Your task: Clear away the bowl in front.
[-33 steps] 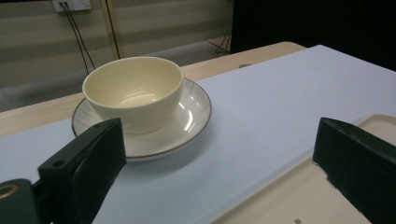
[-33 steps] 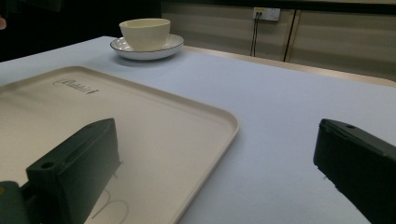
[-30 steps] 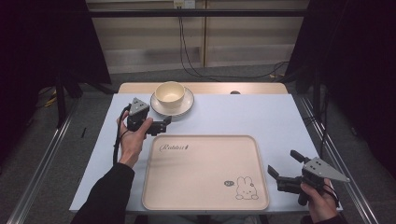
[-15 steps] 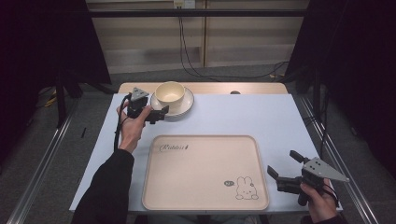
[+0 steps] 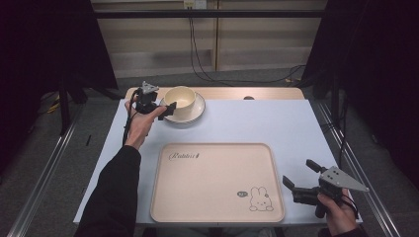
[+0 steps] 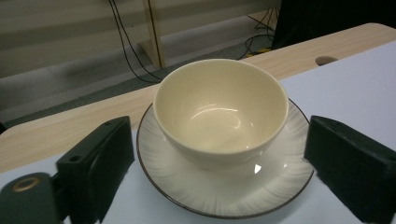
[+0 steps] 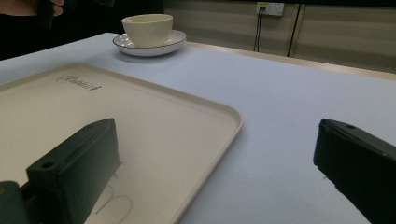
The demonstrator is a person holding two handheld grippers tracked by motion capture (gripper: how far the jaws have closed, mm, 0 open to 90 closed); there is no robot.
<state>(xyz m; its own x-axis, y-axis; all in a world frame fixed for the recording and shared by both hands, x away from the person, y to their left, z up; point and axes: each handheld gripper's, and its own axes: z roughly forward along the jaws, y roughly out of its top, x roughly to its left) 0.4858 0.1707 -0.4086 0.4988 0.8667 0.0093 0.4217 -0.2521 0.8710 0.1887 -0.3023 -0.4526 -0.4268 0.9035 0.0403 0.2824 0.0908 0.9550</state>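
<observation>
High view first: the cream bowl sits in its saucer up at twelve o'clock on the table, near the far edge, a little left of centre. Left gripper is right there at the saucer's nine o'clock side, tongs spread wide. Left gripper view confirms it: bowl dead centre between the two black jaws, one jaw either side of the saucer, neither touching anything yet. Looks like a grab is being lined up on bowl or saucer.

Moving outward, the big beige tray with its rabbit print lies at six o'clock, bare. Right gripper hovers low at the tray's four o'clock corner, jaws also spread, holding nothing; its own view looks across the tray toward the distant bowl.

The risks from here, I'd say: the bowl merely rests loose in the saucer, so pinching the saucer rim and tilting could slide it off. Glazed, curved walls may slip out of flat jaws if the close lands off-centre.
</observation>
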